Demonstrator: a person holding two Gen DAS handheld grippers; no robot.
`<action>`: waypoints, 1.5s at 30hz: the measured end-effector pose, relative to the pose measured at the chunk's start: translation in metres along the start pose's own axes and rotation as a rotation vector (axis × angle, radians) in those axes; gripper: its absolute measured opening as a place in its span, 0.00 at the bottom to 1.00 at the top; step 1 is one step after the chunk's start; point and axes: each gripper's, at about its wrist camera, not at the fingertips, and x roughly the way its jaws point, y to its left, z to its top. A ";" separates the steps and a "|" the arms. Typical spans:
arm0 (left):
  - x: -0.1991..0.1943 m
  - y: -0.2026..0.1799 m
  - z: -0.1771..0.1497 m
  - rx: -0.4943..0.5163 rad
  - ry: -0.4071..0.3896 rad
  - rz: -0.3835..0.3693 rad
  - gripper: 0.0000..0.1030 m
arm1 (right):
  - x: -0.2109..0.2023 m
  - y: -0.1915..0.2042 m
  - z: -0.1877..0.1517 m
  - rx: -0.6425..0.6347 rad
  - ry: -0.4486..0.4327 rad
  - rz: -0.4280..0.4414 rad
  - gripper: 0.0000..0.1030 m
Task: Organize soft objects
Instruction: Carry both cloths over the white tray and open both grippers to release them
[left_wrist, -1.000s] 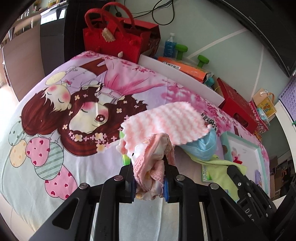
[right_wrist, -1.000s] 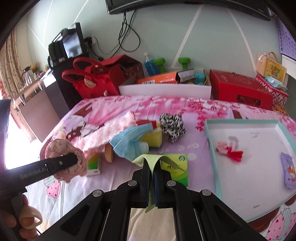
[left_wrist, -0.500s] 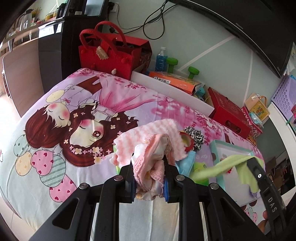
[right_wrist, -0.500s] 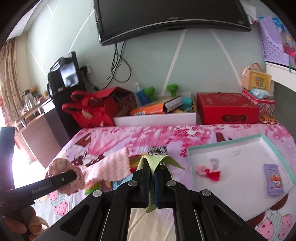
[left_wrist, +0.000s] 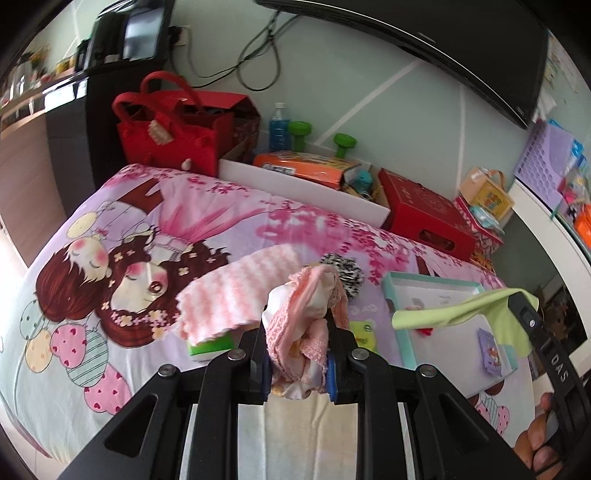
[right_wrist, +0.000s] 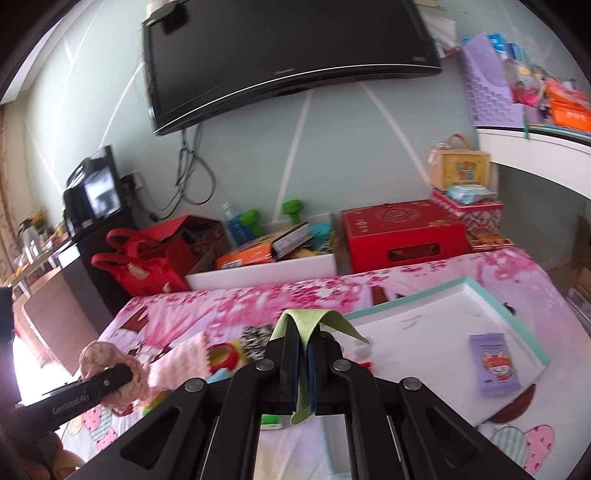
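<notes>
Above a bed (left_wrist: 303, 221) spread with a pink cartoon-print sheet, the left gripper (left_wrist: 297, 354) is clamped on a bunched pink lace-trimmed cloth (left_wrist: 303, 317), which bulges up and out between its blue-padded fingers. The right gripper (right_wrist: 303, 369) is pressed tight on a thin lime-green cloth (right_wrist: 306, 321); the fabric folds over the fingertips and a strip hangs below them, and in the left wrist view it trails sideways over the teal-rimmed white tray (left_wrist: 424, 278). A small purple packet (right_wrist: 493, 365) lies flat in that tray, along with a small pink-and-red item that is too blurred to identify. On the sheet just beyond the left gripper lie a pink-and-white striped fluffy cloth (left_wrist: 236, 291), draped over a green-and-white block (left_wrist: 210, 345), and a black-and-white patterned scrunchie (left_wrist: 347, 271). A red handbag (left_wrist: 170, 129) and a red box (right_wrist: 402, 232) stand beside the wall behind the bed.
</notes>
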 end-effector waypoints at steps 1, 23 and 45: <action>0.000 -0.004 0.000 0.012 0.001 -0.004 0.22 | -0.001 -0.004 0.001 0.005 -0.003 -0.013 0.03; 0.037 -0.143 0.004 0.294 0.085 -0.105 0.22 | 0.004 -0.105 0.007 0.107 0.019 -0.251 0.04; 0.110 -0.210 -0.029 0.437 0.204 -0.114 0.23 | 0.031 -0.141 -0.011 0.144 0.117 -0.333 0.04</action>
